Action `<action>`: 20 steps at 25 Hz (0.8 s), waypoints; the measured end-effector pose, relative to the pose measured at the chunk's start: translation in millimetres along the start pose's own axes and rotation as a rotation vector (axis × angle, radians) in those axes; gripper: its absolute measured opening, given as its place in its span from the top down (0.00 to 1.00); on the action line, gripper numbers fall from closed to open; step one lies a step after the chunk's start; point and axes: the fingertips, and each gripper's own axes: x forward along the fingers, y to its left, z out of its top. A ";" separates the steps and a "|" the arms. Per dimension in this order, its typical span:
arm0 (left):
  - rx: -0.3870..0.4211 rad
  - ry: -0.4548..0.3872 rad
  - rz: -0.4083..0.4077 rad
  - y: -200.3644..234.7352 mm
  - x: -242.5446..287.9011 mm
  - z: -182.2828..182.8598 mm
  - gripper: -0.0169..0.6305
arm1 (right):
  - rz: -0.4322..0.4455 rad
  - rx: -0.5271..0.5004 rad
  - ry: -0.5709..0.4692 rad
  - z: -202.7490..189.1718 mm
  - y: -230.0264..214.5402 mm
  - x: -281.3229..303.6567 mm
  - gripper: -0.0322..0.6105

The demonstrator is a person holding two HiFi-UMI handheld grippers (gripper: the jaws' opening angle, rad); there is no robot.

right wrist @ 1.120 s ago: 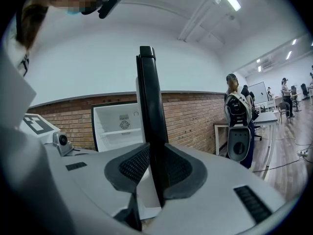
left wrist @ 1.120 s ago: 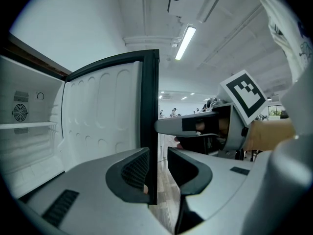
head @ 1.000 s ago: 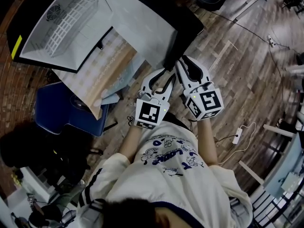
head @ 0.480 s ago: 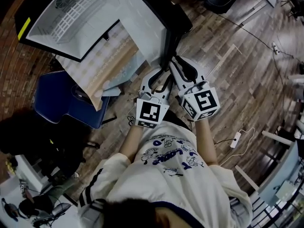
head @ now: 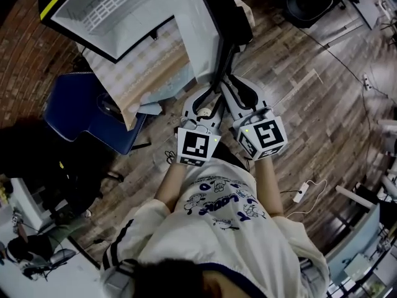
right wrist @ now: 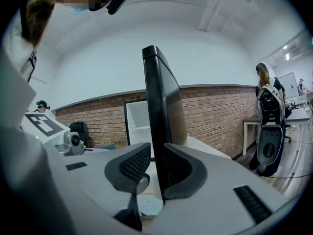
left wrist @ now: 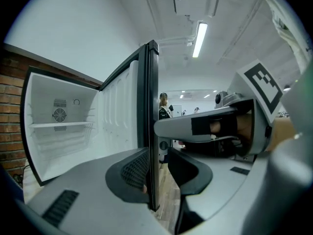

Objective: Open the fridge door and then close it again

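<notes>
The fridge [head: 118, 11] stands open at the top left of the head view, showing its white inside and wire shelf. The free edge of its black door [head: 214, 30] runs down to both grippers. My left gripper [head: 209, 99] straddles that edge. In the left gripper view its left pad [left wrist: 134, 168] lies against the door [left wrist: 149, 106], and a narrow gap shows before the right pad. My right gripper [head: 226, 87] is shut on the door [right wrist: 156, 106] in the right gripper view, a pad [right wrist: 132, 168] on each side.
A blue chair [head: 87, 117] and a pale patterned sheet [head: 142, 73] lie below the fridge. A white power strip [head: 302, 191] with its cable lies on the wood floor at right. A brick wall [right wrist: 215, 111] is behind, and a person [right wrist: 266, 82] stands at far right.
Both grippers have shifted sideways together with the door's edge. The door now stands steeper in the head view and less of its white inner side shows.
</notes>
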 end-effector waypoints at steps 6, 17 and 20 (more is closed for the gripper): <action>-0.032 0.001 0.074 15.6 -11.7 -5.5 0.78 | 0.067 -0.020 0.012 -1.6 24.6 9.0 0.79; -0.034 -0.002 0.168 46.6 -37.2 -9.2 0.78 | 0.183 -0.039 0.029 -3.6 71.5 33.3 0.80; -0.046 -0.008 0.210 61.4 -48.8 -11.5 0.78 | 0.215 -0.046 0.033 -4.1 86.2 42.5 0.80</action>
